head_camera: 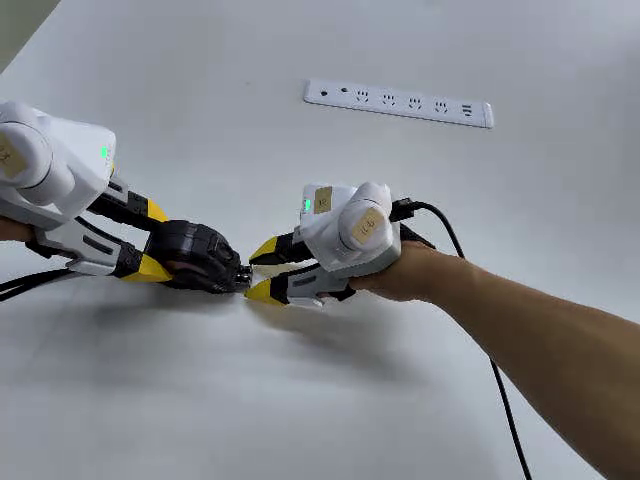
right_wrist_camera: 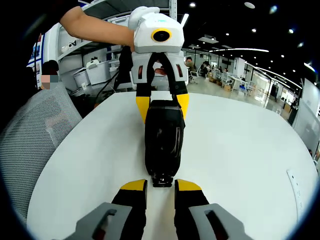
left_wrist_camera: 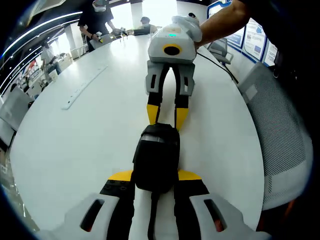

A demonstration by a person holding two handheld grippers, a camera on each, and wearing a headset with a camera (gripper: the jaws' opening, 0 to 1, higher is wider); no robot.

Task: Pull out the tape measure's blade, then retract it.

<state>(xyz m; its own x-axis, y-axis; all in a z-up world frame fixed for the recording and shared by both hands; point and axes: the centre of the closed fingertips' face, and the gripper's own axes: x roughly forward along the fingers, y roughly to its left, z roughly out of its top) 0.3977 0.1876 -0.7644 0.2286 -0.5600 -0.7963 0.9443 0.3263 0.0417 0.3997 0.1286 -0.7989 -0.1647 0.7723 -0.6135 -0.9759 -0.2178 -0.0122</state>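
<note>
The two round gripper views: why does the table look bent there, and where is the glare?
Head view: even light, a soft shadow on the table under the tape measure; left gripper view: the fisheye lens bows the table's edge and the windows wash out white; right gripper view: same bowing, ceiling lights glare as small spots.

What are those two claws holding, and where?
The left gripper clamps the black tape measure by its case sides. The right gripper straddles the blade tab; whether it pinches cannot be told.
</note>
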